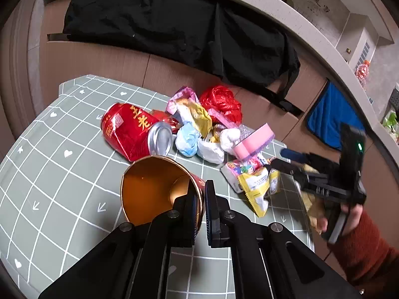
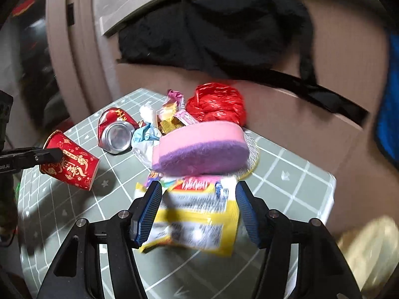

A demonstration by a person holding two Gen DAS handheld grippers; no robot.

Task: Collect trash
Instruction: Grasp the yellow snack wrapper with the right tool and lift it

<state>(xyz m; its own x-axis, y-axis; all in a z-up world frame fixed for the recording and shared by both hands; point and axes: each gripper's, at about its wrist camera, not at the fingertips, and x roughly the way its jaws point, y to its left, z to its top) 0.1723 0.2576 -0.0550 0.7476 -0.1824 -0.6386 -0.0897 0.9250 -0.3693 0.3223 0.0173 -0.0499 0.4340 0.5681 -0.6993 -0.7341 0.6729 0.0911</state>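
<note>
My left gripper (image 1: pixel 200 199) is shut on the rim of a red paper cup (image 1: pixel 154 189) with a gold inside, held tilted above the table; the cup also shows in the right wrist view (image 2: pixel 71 164). My right gripper (image 2: pixel 198 199) is open, its fingers either side of a yellow and white snack wrapper (image 2: pixel 199 219), also seen in the left wrist view (image 1: pixel 256 186). A pink and purple sponge (image 2: pixel 202 149) lies just beyond. A crushed red can (image 1: pixel 132 129), crumpled tissues (image 1: pixel 189 139), wrappers and a red plastic bag (image 1: pixel 222 102) make a pile.
The trash lies on a grey-green checked mat (image 1: pixel 49 174) on a small table. Cardboard boxes (image 1: pixel 99 59) draped with black cloth (image 1: pixel 174 25) stand behind. A blue cloth (image 1: pixel 329 114) hangs at the right. The table's right edge (image 2: pixel 331 194) is close to the right gripper.
</note>
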